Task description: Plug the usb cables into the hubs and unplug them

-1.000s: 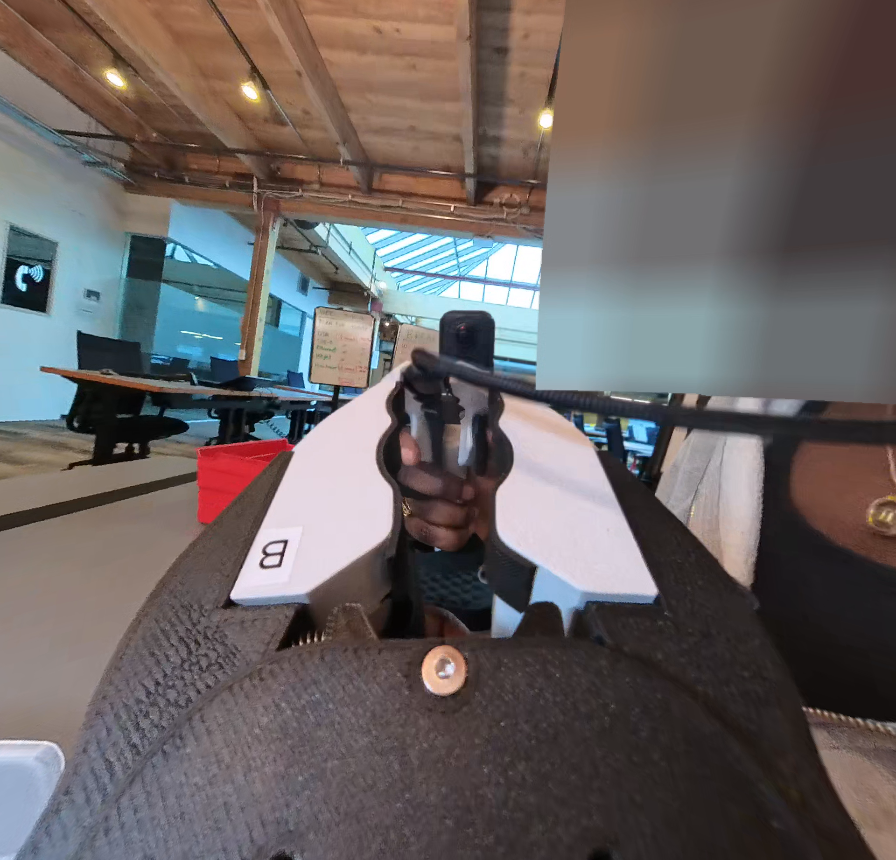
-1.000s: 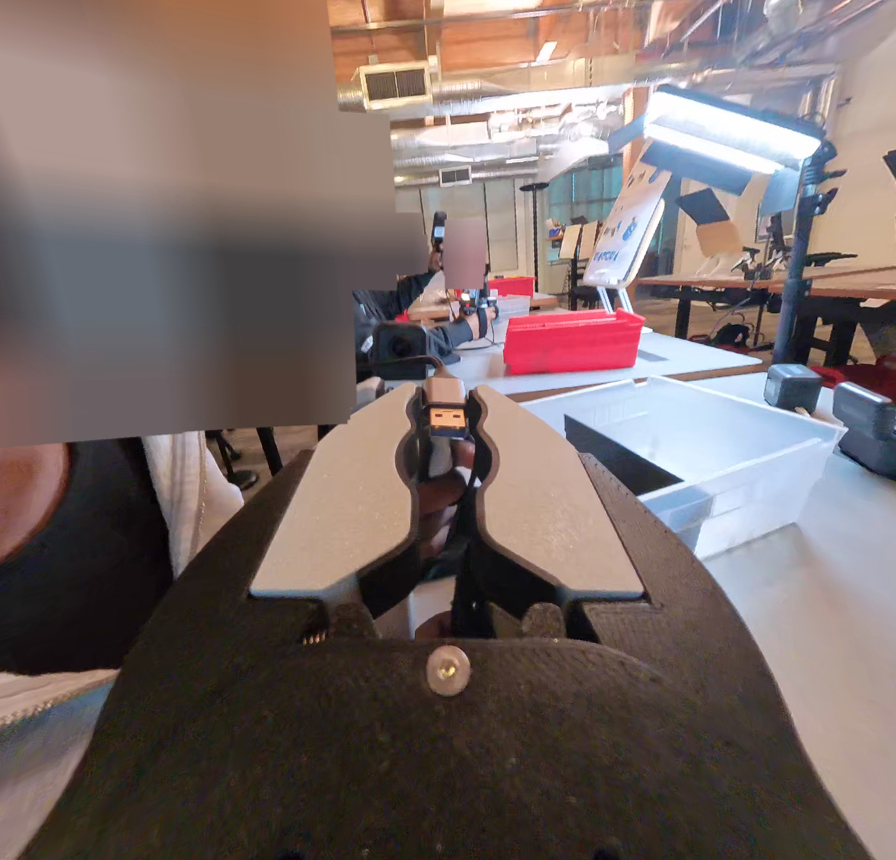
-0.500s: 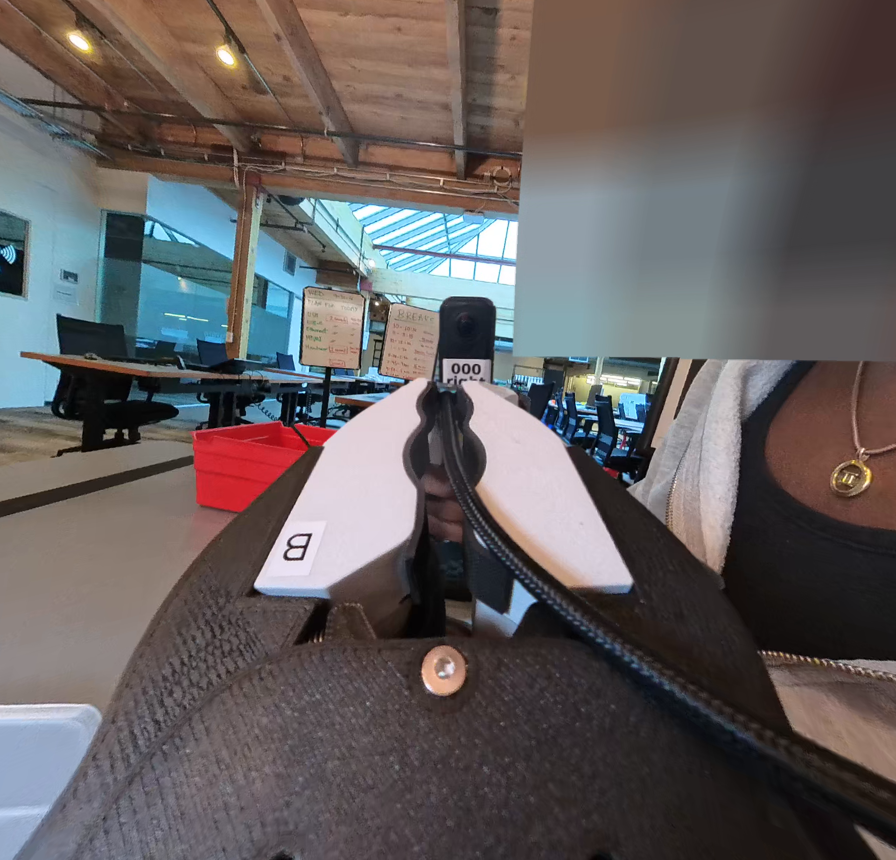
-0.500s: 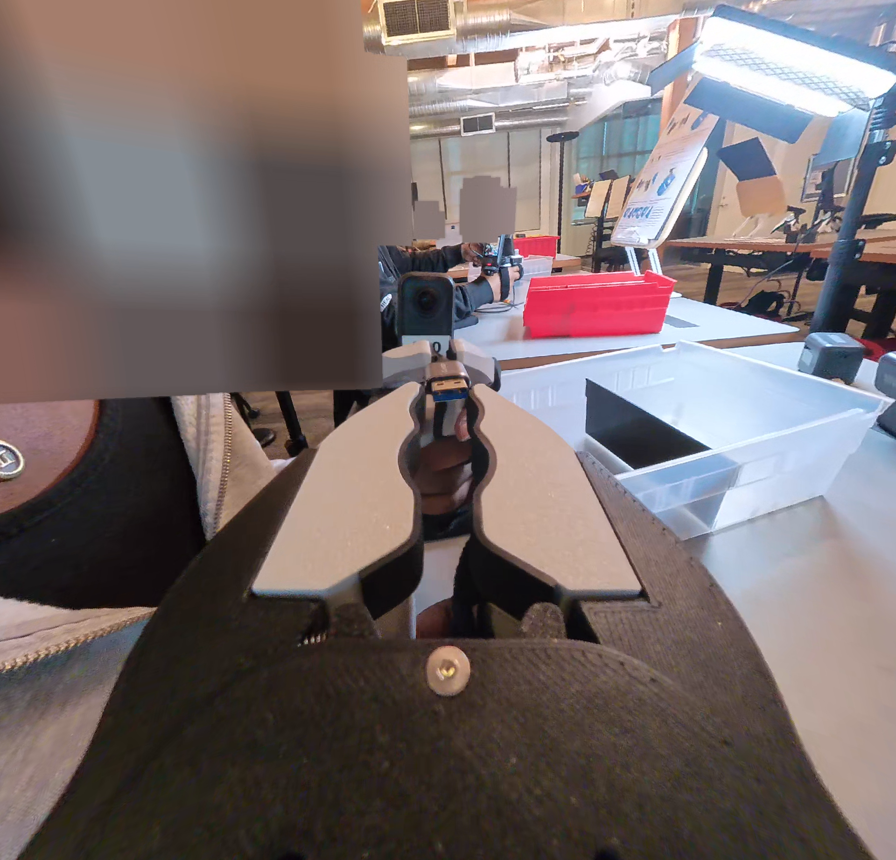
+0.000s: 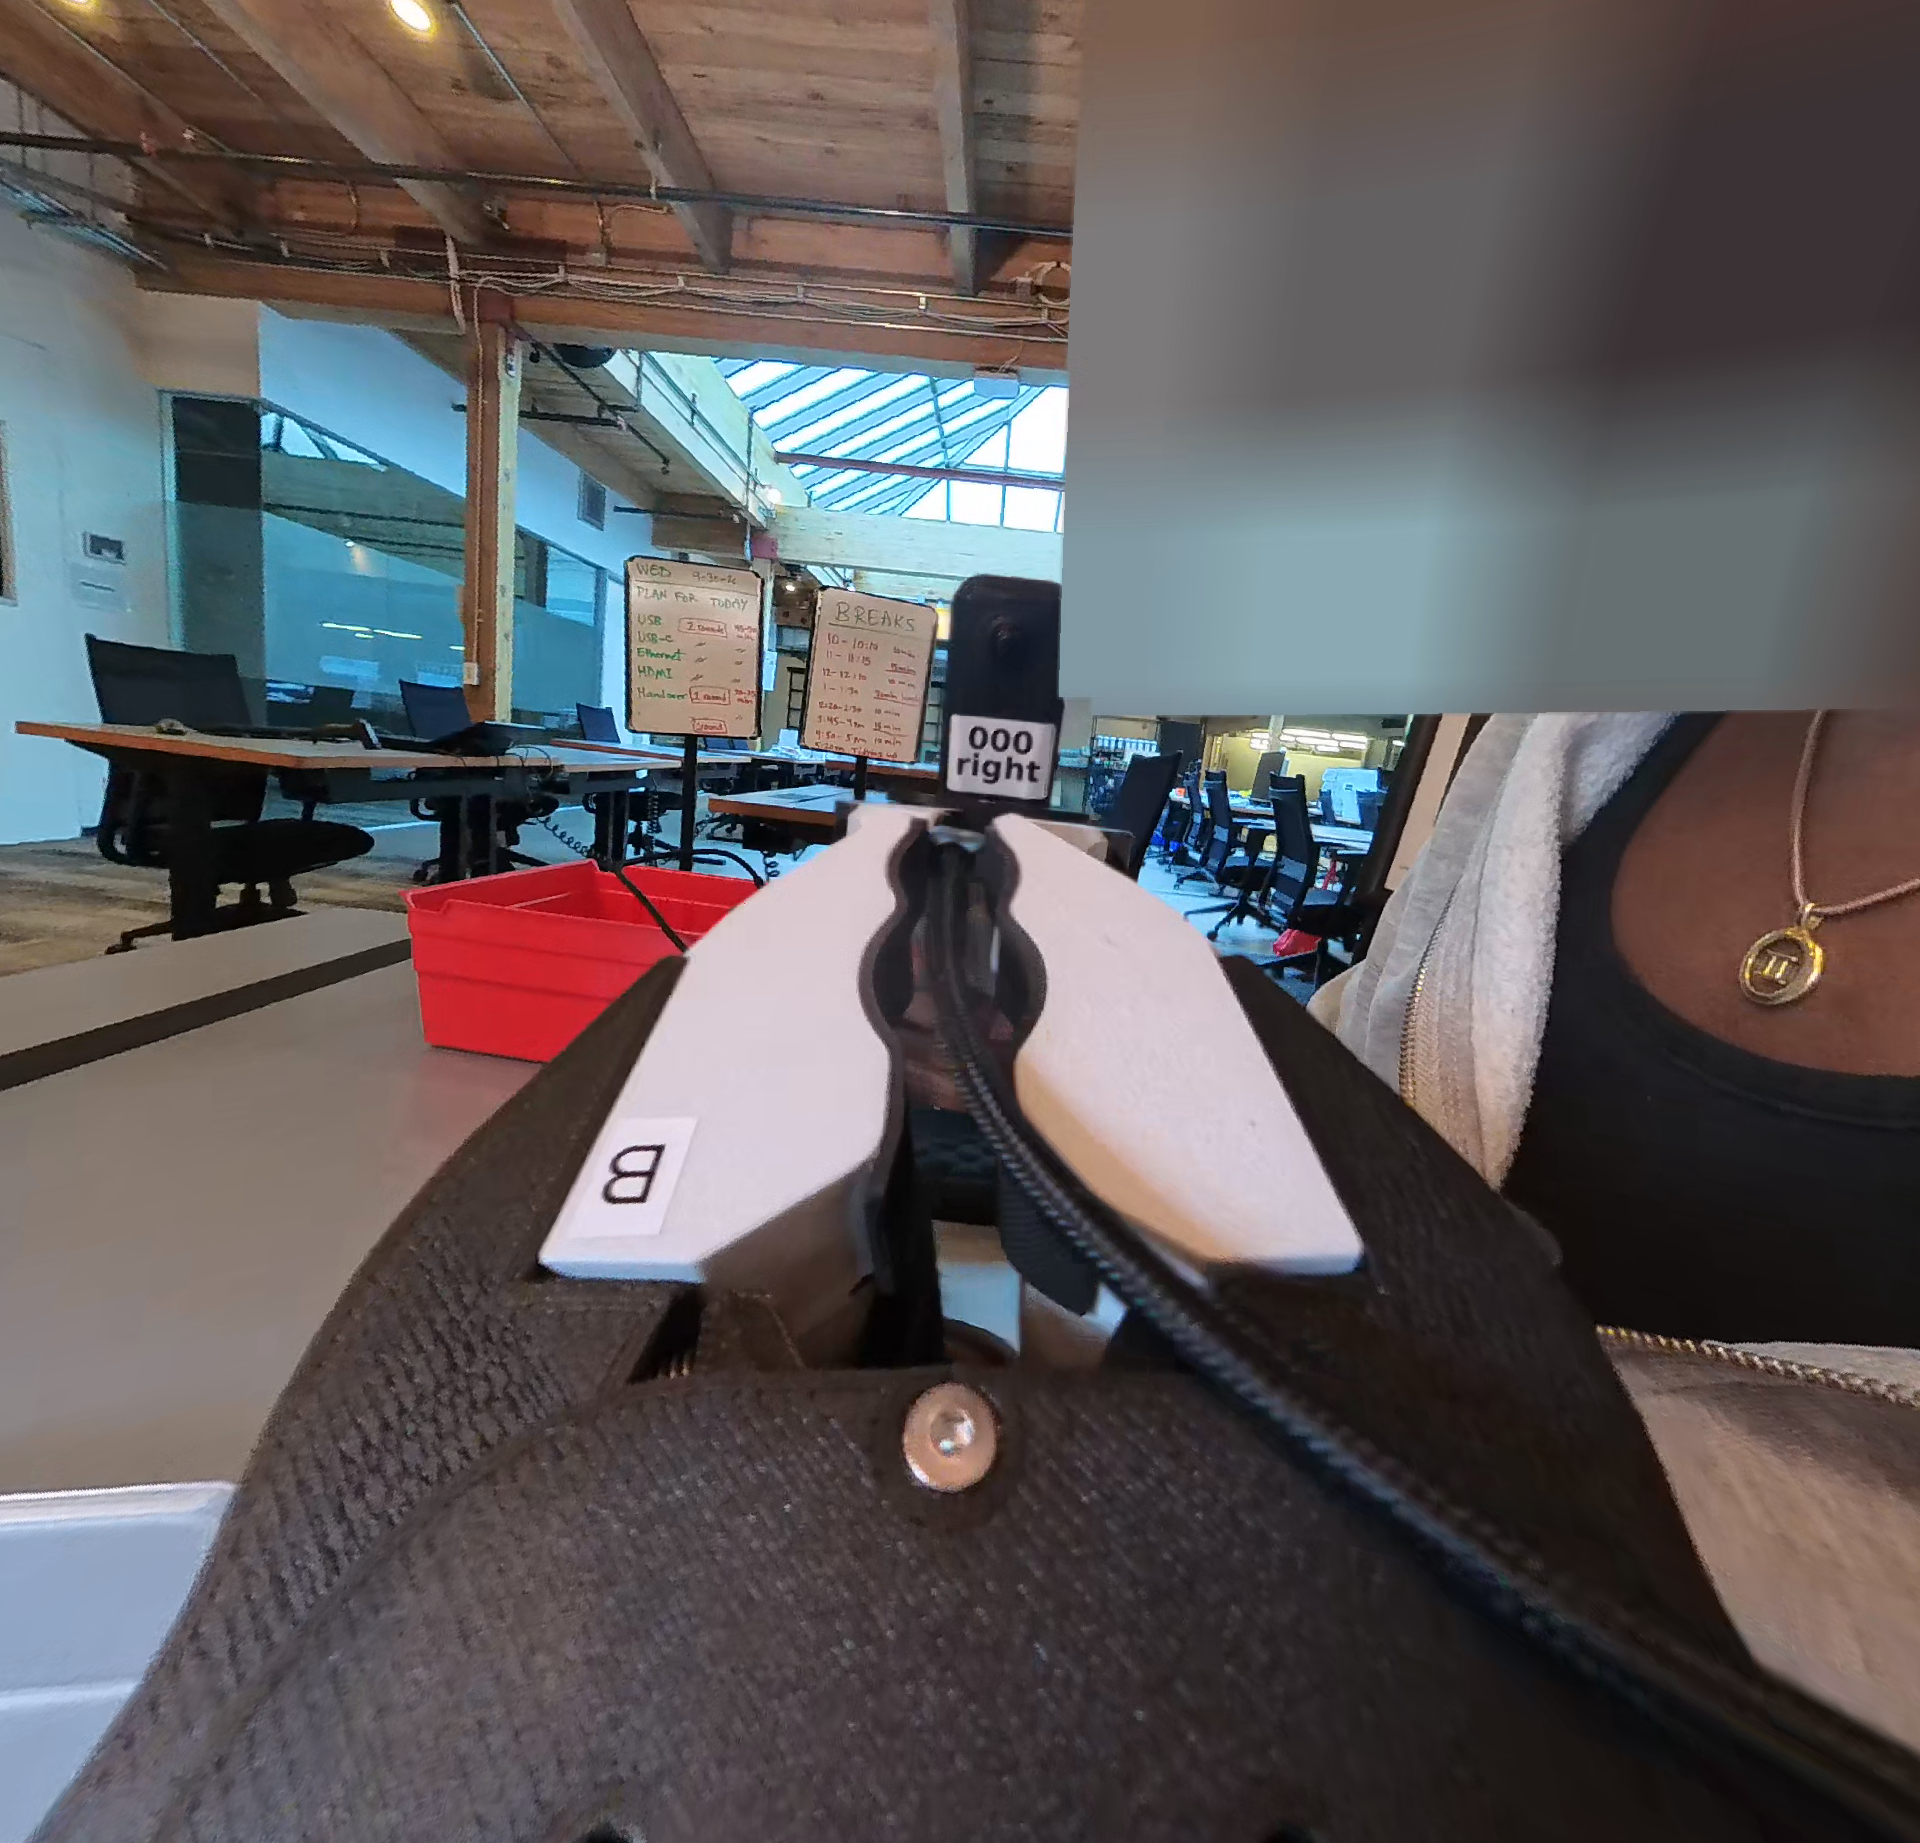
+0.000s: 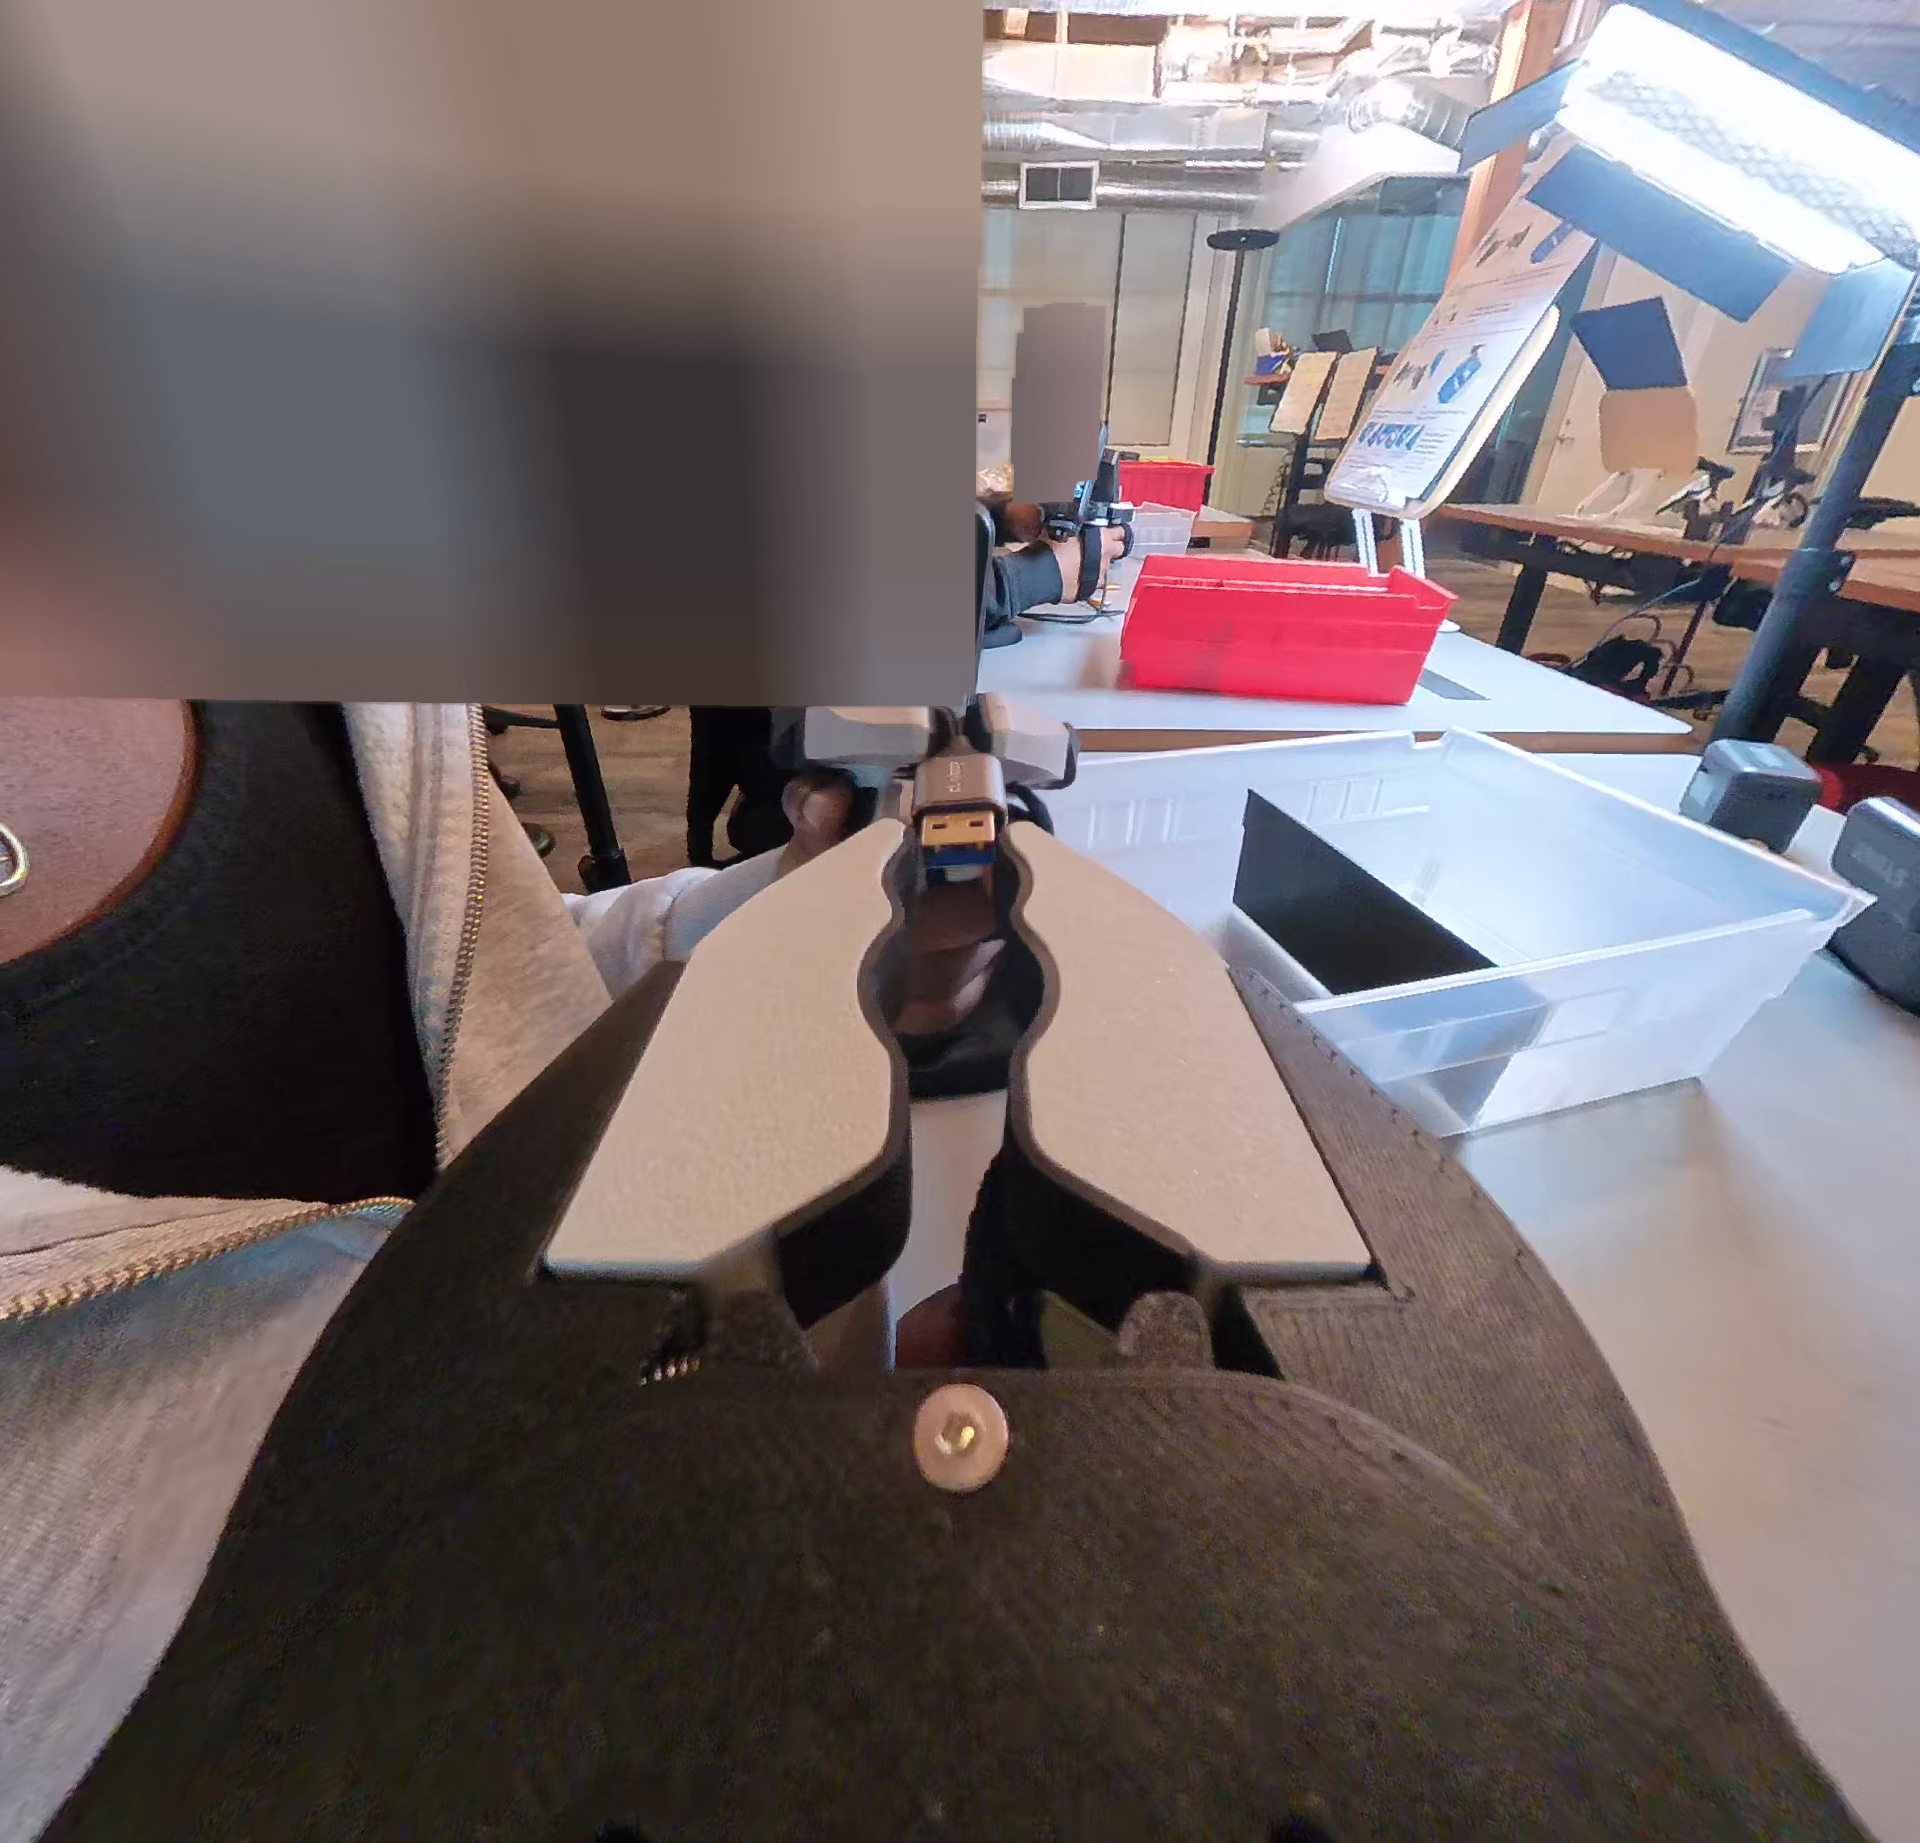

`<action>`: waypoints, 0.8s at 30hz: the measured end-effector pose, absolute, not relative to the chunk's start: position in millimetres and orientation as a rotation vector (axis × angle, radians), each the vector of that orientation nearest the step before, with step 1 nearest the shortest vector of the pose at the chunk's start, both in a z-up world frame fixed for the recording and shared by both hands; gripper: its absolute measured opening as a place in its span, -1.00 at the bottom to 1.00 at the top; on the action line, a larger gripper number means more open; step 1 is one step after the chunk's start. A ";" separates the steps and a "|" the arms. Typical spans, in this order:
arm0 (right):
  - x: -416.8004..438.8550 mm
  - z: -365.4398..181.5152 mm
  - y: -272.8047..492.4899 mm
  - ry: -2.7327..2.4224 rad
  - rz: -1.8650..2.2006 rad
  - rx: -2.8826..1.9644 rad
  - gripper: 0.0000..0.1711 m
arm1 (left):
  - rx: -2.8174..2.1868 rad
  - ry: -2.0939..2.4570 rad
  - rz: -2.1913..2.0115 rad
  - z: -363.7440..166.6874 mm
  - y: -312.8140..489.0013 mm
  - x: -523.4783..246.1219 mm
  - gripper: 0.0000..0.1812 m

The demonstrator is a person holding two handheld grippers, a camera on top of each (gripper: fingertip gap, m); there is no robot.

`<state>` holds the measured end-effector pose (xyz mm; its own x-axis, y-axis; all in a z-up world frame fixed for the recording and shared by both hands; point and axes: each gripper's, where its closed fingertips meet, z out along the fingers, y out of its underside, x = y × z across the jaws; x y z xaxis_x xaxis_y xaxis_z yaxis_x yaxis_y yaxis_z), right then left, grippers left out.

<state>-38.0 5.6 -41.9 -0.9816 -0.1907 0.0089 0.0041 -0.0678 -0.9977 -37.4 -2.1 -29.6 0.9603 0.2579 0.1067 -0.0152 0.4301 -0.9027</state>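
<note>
Left tongs: now pinching black braided cable, newly handed over. Right tongs: blue-tongued grey USB plug between tips, grip uncertain. Hub unseen; plugging pending.

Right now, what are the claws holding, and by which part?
Left claw pinches the black cable right behind its plug. The plug's tip sits between tips of the right claw; grip unclear.

Clear bin (black insert inside) blocks the right; table nearer lies bare.
</note>
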 end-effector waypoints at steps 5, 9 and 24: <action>-29.1 -47.4 3.4 2.006 -2.124 -0.223 -0.86 | -1.232 -0.200 0.198 -40.2 8.5 -31.9 -0.69; -22.4 -50.0 2.0 1.964 -2.069 -0.239 -0.85 | -1.276 -0.161 0.197 -43.8 12.3 -25.7 -0.77; -71.0 -47.2 40.1 2.246 -2.217 0.002 -0.23 | -1.308 -0.213 0.234 -47.2 7.5 -30.3 -0.80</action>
